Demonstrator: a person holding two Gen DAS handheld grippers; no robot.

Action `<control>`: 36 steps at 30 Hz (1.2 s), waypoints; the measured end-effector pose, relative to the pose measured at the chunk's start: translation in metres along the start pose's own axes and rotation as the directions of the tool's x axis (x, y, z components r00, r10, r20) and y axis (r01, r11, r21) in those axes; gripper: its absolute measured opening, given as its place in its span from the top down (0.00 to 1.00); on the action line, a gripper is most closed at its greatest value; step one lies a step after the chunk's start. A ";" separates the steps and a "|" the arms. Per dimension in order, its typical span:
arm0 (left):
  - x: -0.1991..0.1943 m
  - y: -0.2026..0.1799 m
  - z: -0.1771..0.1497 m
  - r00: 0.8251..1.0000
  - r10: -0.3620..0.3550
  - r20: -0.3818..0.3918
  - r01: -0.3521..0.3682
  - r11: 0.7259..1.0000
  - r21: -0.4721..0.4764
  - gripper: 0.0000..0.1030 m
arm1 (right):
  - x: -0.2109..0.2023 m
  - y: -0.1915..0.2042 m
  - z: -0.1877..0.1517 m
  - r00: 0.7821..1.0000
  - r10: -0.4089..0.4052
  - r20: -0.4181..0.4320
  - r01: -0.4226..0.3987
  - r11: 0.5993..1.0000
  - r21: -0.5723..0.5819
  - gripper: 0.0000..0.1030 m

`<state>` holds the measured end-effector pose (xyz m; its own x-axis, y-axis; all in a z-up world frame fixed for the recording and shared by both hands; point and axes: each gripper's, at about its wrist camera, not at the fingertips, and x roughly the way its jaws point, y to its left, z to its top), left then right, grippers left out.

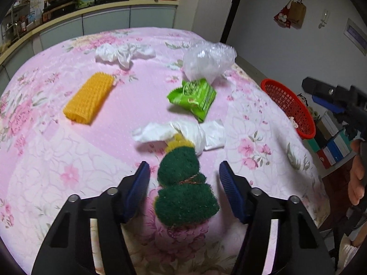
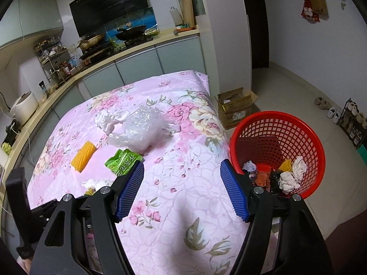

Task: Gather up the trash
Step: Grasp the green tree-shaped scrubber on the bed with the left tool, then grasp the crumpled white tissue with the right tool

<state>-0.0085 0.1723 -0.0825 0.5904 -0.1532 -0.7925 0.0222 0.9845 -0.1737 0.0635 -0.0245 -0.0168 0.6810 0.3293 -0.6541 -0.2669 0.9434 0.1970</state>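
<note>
A green scouring sponge (image 1: pixel 185 190) with a yellow back, tied with string, lies on the pink floral cloth (image 1: pixel 57 155) between the fingers of my left gripper (image 1: pixel 183 167). Both blue pads stand apart from its sides, so the gripper is open around it. Just beyond it lies a crumpled white tissue (image 1: pixel 183 130), then a green snack wrapper (image 1: pixel 195 96), a yellow foam net (image 1: pixel 88 98), a clear plastic bag (image 1: pixel 206 61) and another tissue (image 1: pixel 123 53). My right gripper (image 2: pixel 182 163) hovers open and empty over the cloth beside the red basket (image 2: pixel 275 123).
The red basket holds several crumpled scraps (image 2: pixel 289 176) and stands off the table's right edge. A cardboard box (image 2: pixel 236 107) sits on the floor behind it. Kitchen counters (image 2: pixel 137 50) run along the far side. A hand (image 1: pixel 356 178) shows at the right edge.
</note>
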 end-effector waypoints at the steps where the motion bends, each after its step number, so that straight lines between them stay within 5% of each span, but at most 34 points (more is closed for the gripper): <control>1: 0.001 0.000 -0.001 1.000 -0.001 -0.003 0.001 1.000 -0.002 0.52 | 0.001 0.001 0.000 1.000 0.000 -0.001 0.000 1.000 -0.003 0.35; 4: 0.000 0.002 -0.002 1.000 -0.004 0.010 0.004 1.000 0.001 0.62 | 0.005 0.006 -0.001 1.000 0.000 -0.012 0.000 1.000 -0.013 0.35; 20: -0.037 0.042 0.007 0.992 0.055 0.110 -0.047 0.996 -0.071 0.63 | 0.029 0.039 -0.010 0.996 0.049 -0.075 -0.054 0.996 -0.078 0.35; 36: -0.055 0.086 0.010 0.977 0.143 0.155 -0.117 0.979 -0.168 0.63 | 0.077 0.117 -0.034 0.962 0.177 -0.208 -0.229 0.938 -0.260 0.35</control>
<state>-0.0311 0.2661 -0.0478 0.7055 0.0044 -0.7087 -0.1830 0.9672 -0.1761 0.0614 0.1100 -0.0688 0.4660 0.4752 -0.7463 -0.5835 0.7992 0.1445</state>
